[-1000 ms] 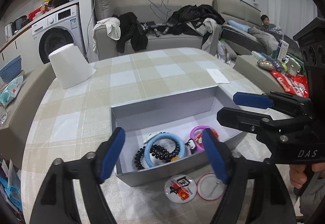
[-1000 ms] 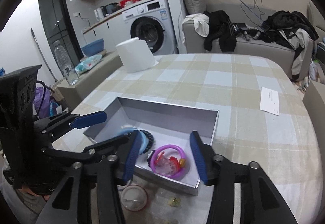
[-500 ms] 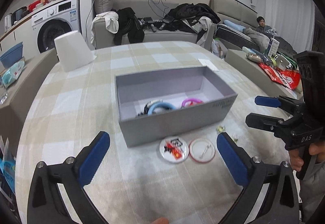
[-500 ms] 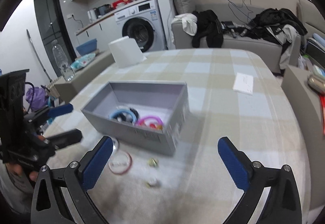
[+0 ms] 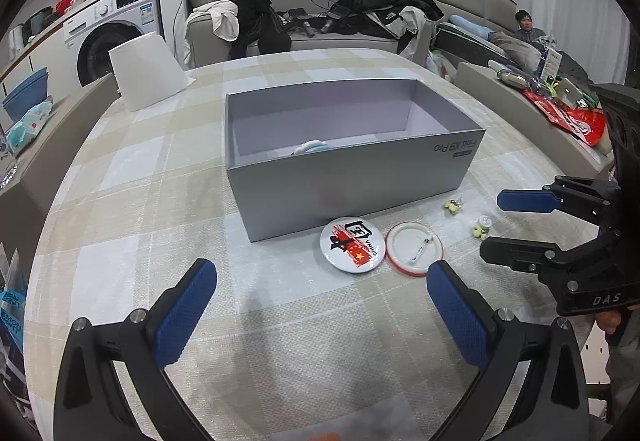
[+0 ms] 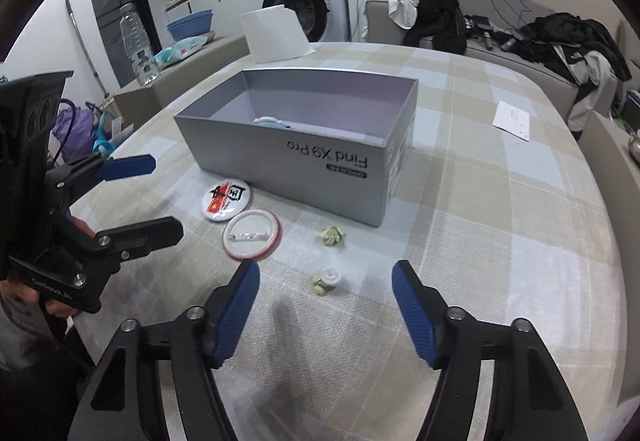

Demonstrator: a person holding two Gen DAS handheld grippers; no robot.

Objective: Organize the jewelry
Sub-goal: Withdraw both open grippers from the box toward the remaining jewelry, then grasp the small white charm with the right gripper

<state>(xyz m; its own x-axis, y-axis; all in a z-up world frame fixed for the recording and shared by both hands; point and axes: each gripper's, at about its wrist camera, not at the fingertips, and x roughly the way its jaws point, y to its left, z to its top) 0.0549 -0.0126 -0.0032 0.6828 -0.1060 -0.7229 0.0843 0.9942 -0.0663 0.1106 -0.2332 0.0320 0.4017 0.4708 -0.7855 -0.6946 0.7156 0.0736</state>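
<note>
A grey open box (image 5: 352,185) stands mid-table, and a blue bangle (image 5: 314,147) peeks over its near wall. In front of it lie a printed round badge (image 5: 352,245), a badge turned pin-side up (image 5: 414,249) and two small yellow-green earrings (image 5: 452,206) (image 5: 482,227). My left gripper (image 5: 318,277) hangs wide open just short of the badges, holding nothing. My right gripper (image 6: 326,273) has its jaws closing. The white-capped earring (image 6: 328,281) lies on the cloth between its fingertips, and the pads are clear of it. The other earring (image 6: 331,235) lies beyond.
A white paper roll (image 5: 146,71) stands at the table's far left and a paper slip (image 6: 514,119) lies far right. Benches ring the checked table. A sofa piled with clothes (image 5: 384,9) is behind it. A person (image 5: 528,27) sits at the back right.
Both grippers drew back from over the box and sank toward the table. The left jaws spread wider. The right jaws opened wide, then narrowed around the small earring.
</note>
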